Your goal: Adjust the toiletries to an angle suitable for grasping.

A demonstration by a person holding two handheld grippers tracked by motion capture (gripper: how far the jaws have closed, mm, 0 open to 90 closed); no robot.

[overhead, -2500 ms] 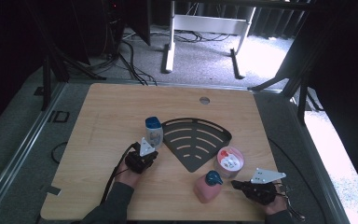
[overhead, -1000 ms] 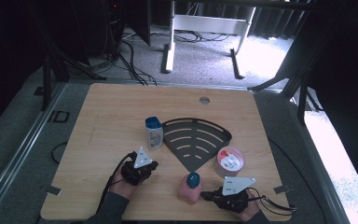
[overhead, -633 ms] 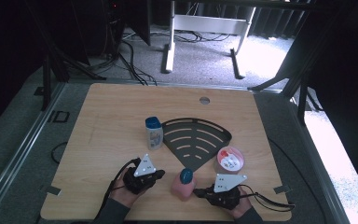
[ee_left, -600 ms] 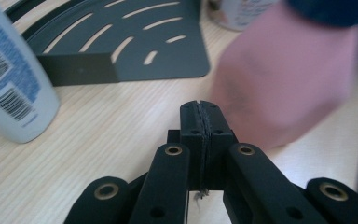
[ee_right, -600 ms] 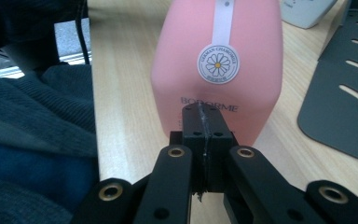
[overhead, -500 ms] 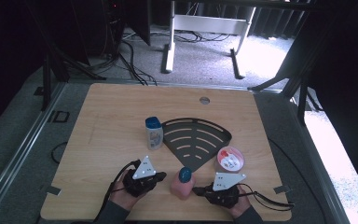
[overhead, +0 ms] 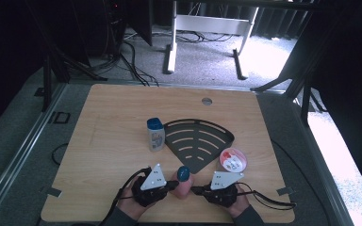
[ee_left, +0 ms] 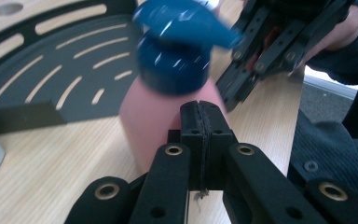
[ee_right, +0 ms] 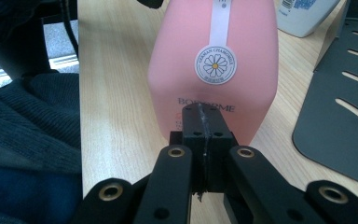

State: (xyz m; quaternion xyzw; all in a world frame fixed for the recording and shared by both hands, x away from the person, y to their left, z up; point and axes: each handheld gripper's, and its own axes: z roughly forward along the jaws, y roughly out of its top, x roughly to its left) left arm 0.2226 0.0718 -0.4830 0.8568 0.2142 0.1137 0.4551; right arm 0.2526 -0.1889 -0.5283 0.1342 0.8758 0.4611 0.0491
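Shifted leftward along the near edge of the table (overhead: 99, 141) since the earlier pictures, with bottle (overhead: 183, 184) and right gripper (overhead: 194, 189) both nearer the middle; drawn back from the small bottle (overhead: 155, 134) toward the same edge, as concerns left gripper (overhead: 173, 184). Stands now upright between the two grippers, pink body below and blue pump cap above, so long axis is vertical and meets both jaw lines crosswise. Lies straight ahead of each tip: seen from the left gripper (ee_left: 199, 116) as a plain pink side (ee_left: 158, 116), from the right gripper (ee_right: 203, 119) as the label side (ee_right: 214, 46) with a daisy sticker. Closed fully on both sides, jaws pressed together with nothing between, so holding nothing. About equally near on left and right; hard to name a nearer hand. Seems to call next for a squeeze or steadying from two opposite sides, or for opening first. Cannot tell whether either tip really touches the bottle or stops just before it, because the shut jaws cover the lower part. Blurred at the pump cap in the left gripper view; cut off at the cap in the right gripper view. Just behind the bottle, the black rack (overhead: 198, 141); near it on the right, a tub (overhead: 233, 160).
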